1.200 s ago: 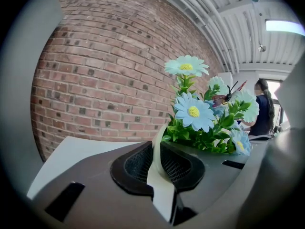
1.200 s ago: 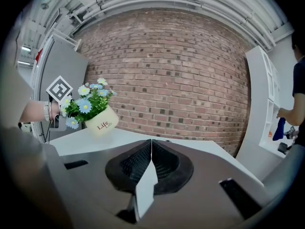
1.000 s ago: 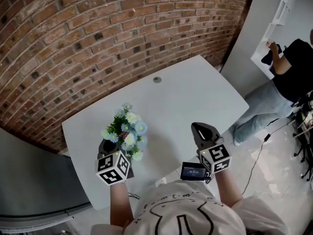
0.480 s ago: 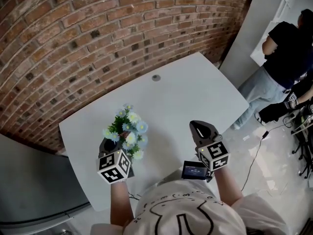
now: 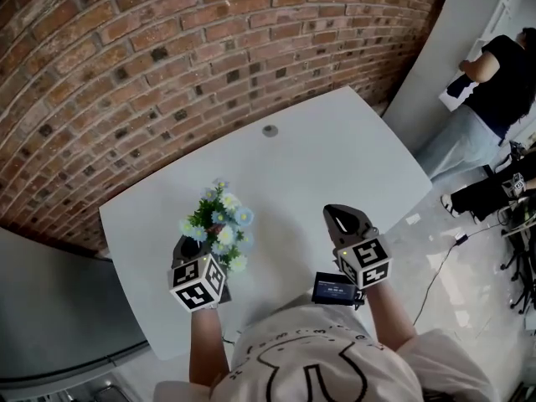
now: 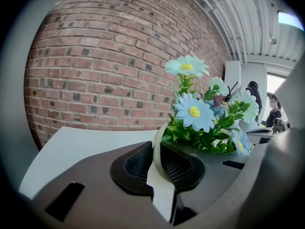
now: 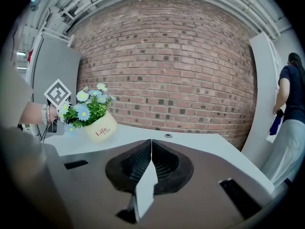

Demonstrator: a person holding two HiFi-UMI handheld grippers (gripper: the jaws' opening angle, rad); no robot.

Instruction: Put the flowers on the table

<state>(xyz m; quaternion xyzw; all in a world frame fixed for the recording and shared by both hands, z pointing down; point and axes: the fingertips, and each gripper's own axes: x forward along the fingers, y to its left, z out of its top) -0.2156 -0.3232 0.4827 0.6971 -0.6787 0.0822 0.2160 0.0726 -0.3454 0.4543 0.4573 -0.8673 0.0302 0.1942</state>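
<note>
I am gripping the flowers [image 5: 219, 223] with my left gripper [image 5: 186, 248]. Its jaws are pinching the cream rim of the pot [image 7: 101, 128], one pad inside and one outside, so the blue and white daisies are crowding right up against that gripper's camera. The pot is sitting low over the near left part of the white table [image 5: 335, 166] (I cannot tell whether its base is touching the top). From my right side it is showing the word "Life" on its wall.

My right gripper [image 5: 346, 222] is hovering over the near edge of the table, well apart from the flowers. Its jaws are pressing together with nothing between them.

A small round cap [image 5: 270, 130] is lying near the far edge of the table, in front of the brick wall [image 5: 167, 57]. A person [image 5: 494, 90] is standing off to the right, beyond the table.
</note>
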